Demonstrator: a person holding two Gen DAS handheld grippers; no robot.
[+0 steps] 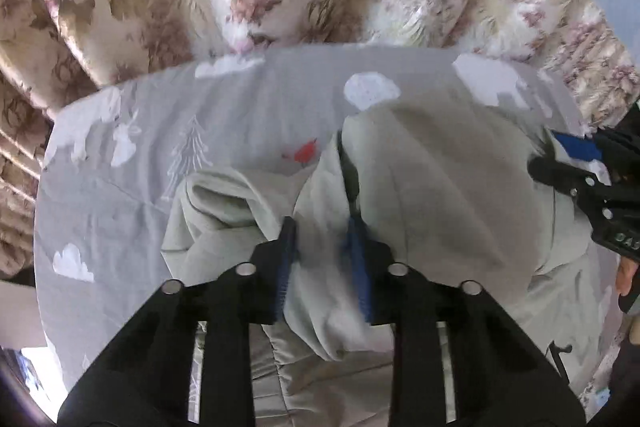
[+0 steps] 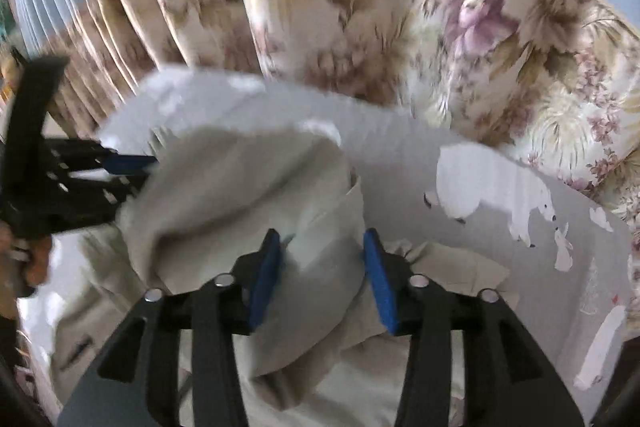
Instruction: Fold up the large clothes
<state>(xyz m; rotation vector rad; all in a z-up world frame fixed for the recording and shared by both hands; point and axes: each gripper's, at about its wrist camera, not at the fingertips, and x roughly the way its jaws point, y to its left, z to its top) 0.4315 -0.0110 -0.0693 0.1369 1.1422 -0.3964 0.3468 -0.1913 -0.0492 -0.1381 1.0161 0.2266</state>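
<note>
Beige garment (image 1: 432, 187) lies bunched on grey printed sheet (image 1: 240, 115) w/ clouds & polar bears. Left hand-held gripper (image 1: 325, 227) clamps a garment fold btwn blue pads; right hand-held gripper (image 2: 320, 239) likewise pinches a fold. Floral curtain (image 2: 360, 7) behind.

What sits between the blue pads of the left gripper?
In the left wrist view, a bunched fold of the pale beige cloth garment fills the gap of the left gripper.
</note>
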